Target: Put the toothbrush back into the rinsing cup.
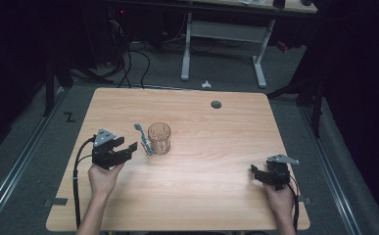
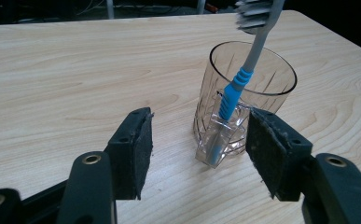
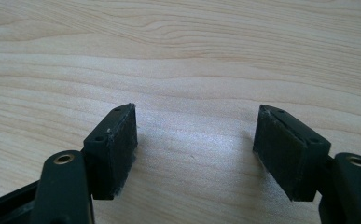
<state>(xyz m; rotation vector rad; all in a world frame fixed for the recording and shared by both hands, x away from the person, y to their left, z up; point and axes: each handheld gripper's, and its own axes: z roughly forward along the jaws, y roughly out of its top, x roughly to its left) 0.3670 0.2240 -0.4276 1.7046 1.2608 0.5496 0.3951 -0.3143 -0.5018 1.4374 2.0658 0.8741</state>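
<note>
A clear ribbed glass [image 1: 159,138] [image 2: 262,79] stands upright on the wooden table [image 1: 201,147]. Leaning against its outer wall is a toothbrush [image 1: 143,139] [image 2: 232,95] with a blue grip, grey neck and clear handle end. The end rests on the table on the side facing my left gripper. My left gripper [image 1: 130,144] [image 2: 201,121] is open just left of the glass, its pads [image 2: 138,149] either side of the brush's foot without touching it. My right gripper [image 1: 257,174] [image 3: 195,114] is open low over bare wood at the table's right front.
A round cable hole [image 1: 216,104] sits near the table's far edge. Beyond the table are a white desk frame [image 1: 224,44] and cables on the dark floor. A person's hands hold both grippers from the near edge.
</note>
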